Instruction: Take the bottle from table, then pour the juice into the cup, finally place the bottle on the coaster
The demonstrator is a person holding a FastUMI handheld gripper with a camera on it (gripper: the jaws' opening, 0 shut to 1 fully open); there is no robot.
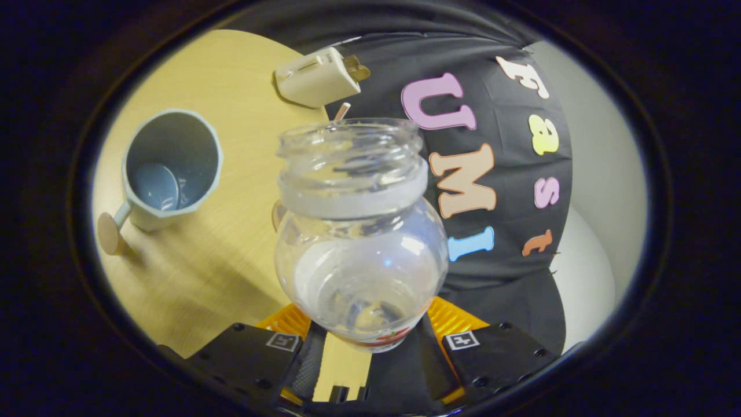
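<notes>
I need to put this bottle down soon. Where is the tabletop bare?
The jaws grip the clear open plastic bottle. Bare light wooden tabletop lies between the grey-blue handled cup and the bottle, and between the cup and the white boxy device. It is crowded around the cup.
</notes>
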